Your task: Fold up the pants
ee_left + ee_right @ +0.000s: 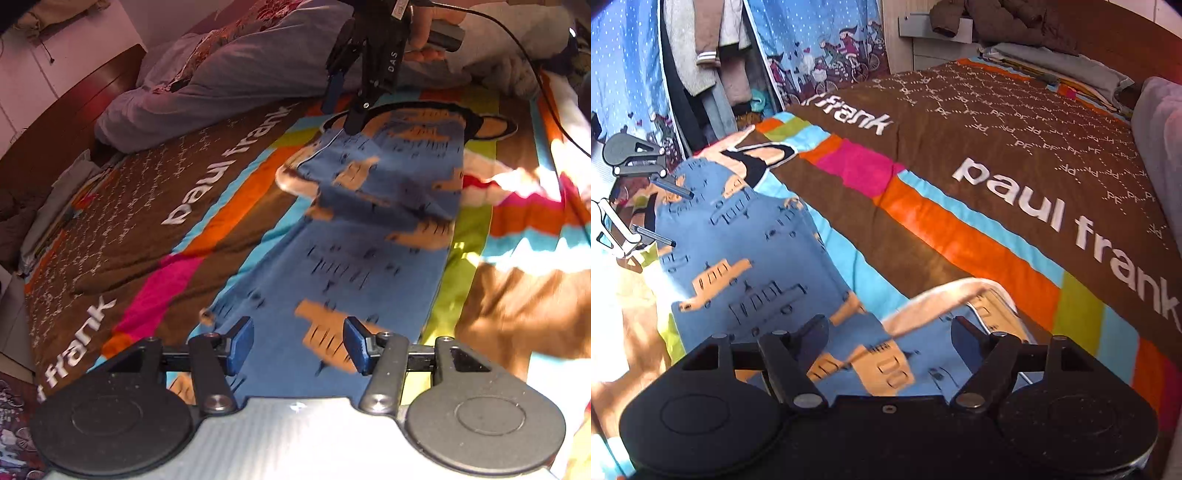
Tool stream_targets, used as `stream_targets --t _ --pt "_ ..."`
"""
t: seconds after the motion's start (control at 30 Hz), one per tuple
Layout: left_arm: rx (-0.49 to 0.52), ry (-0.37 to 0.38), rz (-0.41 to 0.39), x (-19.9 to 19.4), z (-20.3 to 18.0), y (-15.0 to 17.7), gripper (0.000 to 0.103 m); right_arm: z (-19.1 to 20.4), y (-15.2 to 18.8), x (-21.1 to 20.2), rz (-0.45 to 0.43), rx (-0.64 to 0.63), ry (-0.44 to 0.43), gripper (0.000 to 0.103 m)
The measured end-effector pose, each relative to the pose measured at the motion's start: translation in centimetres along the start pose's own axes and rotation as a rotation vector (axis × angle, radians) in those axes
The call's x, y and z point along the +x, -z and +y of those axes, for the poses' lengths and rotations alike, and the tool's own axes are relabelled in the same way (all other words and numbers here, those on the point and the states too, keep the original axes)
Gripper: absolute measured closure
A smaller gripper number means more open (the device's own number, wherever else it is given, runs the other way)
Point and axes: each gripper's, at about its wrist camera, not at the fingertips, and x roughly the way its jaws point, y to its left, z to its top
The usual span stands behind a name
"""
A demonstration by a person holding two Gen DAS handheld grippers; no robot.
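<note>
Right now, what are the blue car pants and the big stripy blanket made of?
The pants look like soft matte cotton knit: they lie limp and wrinkle easily. The blanket looks like fuzzy fleece or plush, with a slightly napped surface. Both are guesses from looks.

Pants (369, 229) print motion-blurred, sunlit blanket (535, 206) washed out, right gripper (341, 103) top cut off, perhaps hand-held

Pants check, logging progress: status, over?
Left gripper open, right gripper open, both over pants. Pants lie lengthwise on blanket, not yet folded across. Nothing in the way.
</note>
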Motion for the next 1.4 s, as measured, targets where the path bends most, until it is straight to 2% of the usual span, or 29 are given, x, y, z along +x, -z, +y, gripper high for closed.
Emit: stream_targets --t 0.13,0.23,0.3,0.4,0.47,0.57,0.63,0.7,0.77,0.83,0.97,1.07,1.13,1.3,1.4 --pt "-0.016 0.064 -0.044 2.8 -1.8 -4.0 0.044 -1.0 -0.8 -0.8 0.08 -0.133 0.053 0.026" --pt "-0.122 0.149 -0.07 4.7 -1.9 -6.2 0.044 -2.1 -2.3 0.0 0.126 -0.217 0.073 0.027" --pt "-0.223 0.24 -0.071 6.4 -1.6 -7.2 0.044 -3.5 -3.3 1.3 0.151 -0.215 0.06 0.027" --pt "-0.354 0.331 -0.043 8.7 -1.2 -7.7 0.047 -5.9 -4.4 3.3 0.166 -0.16 0.033 0.029" --pt "-0.448 0.412 -0.02 10.2 -0.8 -7.3 0.05 -7.1 -4.7 4.3 0.159 -0.114 -0.01 0.034" --pt "-0.532 0.502 -0.011 11.4 -0.7 -6.7 0.05 -8.4 -4.7 5.8 0.172 -0.069 -0.069 0.035" --pt "-0.56 0.524 0.006 11.9 -0.6 -6.4 0.05 -8.9 -4.6 6.5 0.184 -0.067 -0.072 0.035" --pt "-0.588 0.493 0.045 12.7 -0.5 -6.1 0.051 -9.4 -4.3 6.9 0.184 -0.052 -0.082 0.035" --pt "-0.642 0.504 0.062 13.5 0.1 -5.6 0.051 -9.8 -4.0 7.2 0.182 -0.042 -0.087 0.035" --pt "-0.696 0.531 0.062 14.0 0.7 -5.4 0.049 -9.9 -3.6 7.3 0.184 -0.046 -0.097 0.035" --pt "-0.739 0.578 0.048 14.7 1.2 -6.1 0.048 -9.8 -3.3 7.0 0.189 -0.08 -0.111 0.035" --pt "-0.761 0.628 0.016 15.0 1.1 -6.5 0.048 -9.3 -3.9 6.6 0.195 -0.15 -0.113 0.035" --pt "-0.777 0.623 0.016 15.2 1.0 -6.5 0.048 -9.0 -4.5 6.6 0.216 -0.209 -0.107 0.035" --pt "-0.796 0.6 0.025 15.7 0.7 -5.8 0.048 -7.3 -6.1 7.8 0.314 -0.43 -0.073 0.043" --pt "-0.821 0.611 0.017 15.8 0.9 -5.6 0.048 -7.0 -7.5 8.9 0.354 -0.474 -0.117 0.058"
